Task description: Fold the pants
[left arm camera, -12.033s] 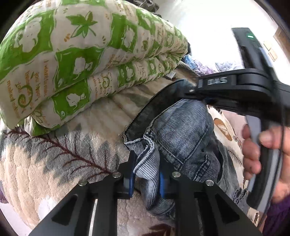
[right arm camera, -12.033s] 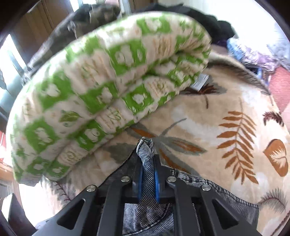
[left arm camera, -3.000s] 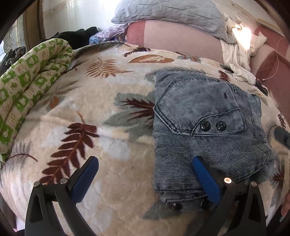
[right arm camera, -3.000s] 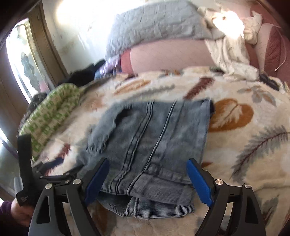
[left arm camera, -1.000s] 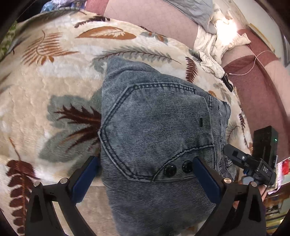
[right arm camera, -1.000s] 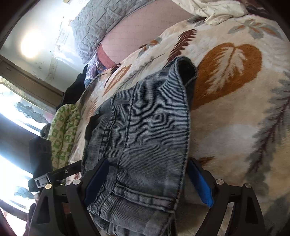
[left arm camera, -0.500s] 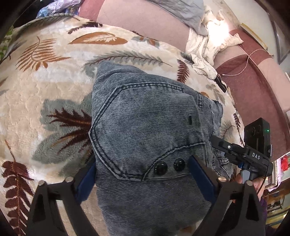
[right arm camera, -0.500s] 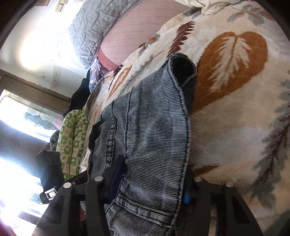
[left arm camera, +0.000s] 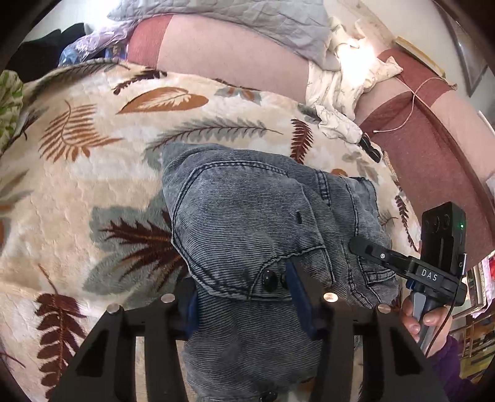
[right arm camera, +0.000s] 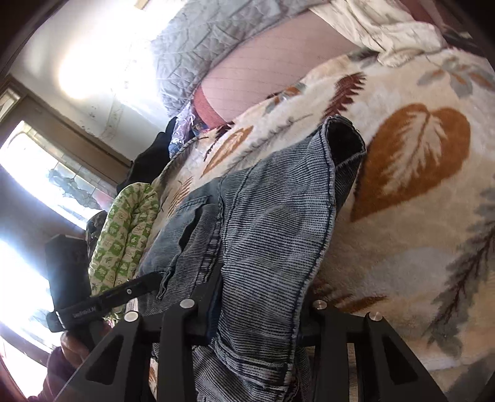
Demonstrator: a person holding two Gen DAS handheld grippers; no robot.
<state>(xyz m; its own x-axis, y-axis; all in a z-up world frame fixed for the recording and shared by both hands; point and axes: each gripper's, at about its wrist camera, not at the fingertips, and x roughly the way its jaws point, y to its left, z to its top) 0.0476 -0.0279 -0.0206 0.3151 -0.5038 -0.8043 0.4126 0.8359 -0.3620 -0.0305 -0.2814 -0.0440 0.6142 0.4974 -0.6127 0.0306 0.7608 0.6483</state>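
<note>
The folded blue-grey denim pants point(left arm camera: 247, 216) lie on a leaf-print blanket point(left arm camera: 92, 154). My left gripper point(left arm camera: 244, 290) is at their near edge by the two black pocket buttons. Its jaws are closing, and the blue pads point(left arm camera: 298, 297) squeeze bunched denim between them. In the right wrist view the pants point(right arm camera: 272, 216) run away from me. There my right gripper point(right arm camera: 260, 297) has its jaws closing on the near hem end, with fabric filling the gap. Each gripper shows in the other's view: the right gripper point(left arm camera: 365, 250) at the pants' right side, the left gripper point(right arm camera: 145, 283) at their left.
A rolled green-and-white quilt point(right arm camera: 123, 235) lies along the blanket's left side. At the back are a grey quilted cover point(left arm camera: 247, 18), a pink padded surface point(left arm camera: 232, 62) and crumpled white cloth point(left arm camera: 340, 80). A thin cable point(left arm camera: 414, 96) crosses the red upholstery on the right. Bright windows point(right arm camera: 31, 173) stand at the left.
Both grippers' jaws have come in from wide apart onto the near edge of the pants. The denim is now bunched between the pads, and the left end has risen a little.
</note>
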